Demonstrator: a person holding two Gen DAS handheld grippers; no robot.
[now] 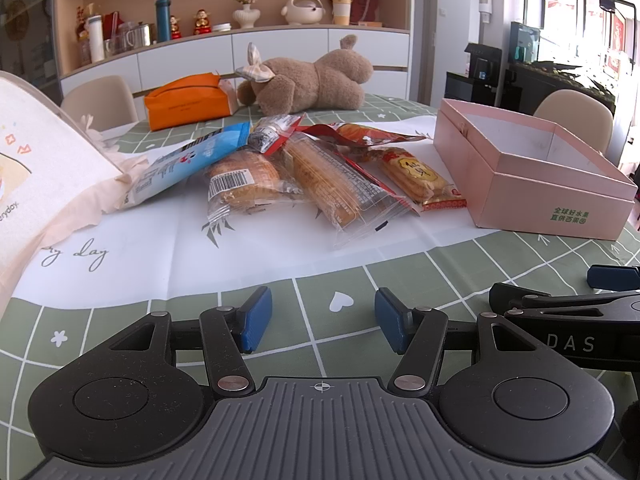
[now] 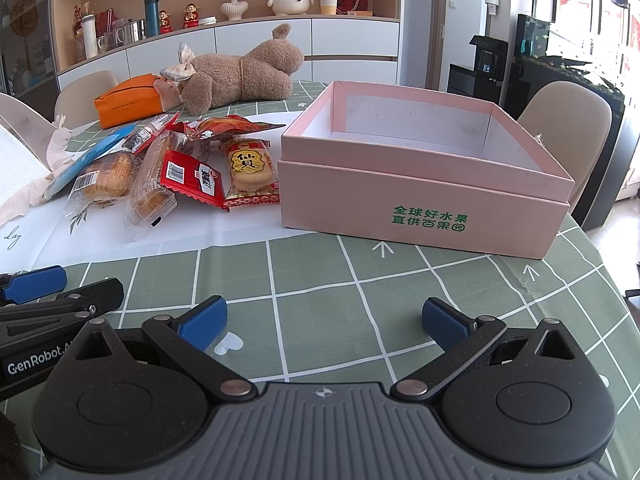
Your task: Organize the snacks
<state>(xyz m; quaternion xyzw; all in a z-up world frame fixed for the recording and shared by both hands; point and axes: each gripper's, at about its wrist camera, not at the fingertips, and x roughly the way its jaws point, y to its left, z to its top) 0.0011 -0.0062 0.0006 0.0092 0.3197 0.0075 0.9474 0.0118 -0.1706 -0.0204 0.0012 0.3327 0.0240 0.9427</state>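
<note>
Currently: your left gripper and right gripper both gape, holding nothing. Snacks heaped on the white sheet, touching the box's left wall; box bare inside. Risk: overlapping, slippery wrappers, so one pinch may drag neighbours along.

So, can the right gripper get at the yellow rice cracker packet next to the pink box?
Probably yes. The right gripper is open, and the rice cracker packet lies uncovered beside the pink box, with only bare tablecloth between.
</note>
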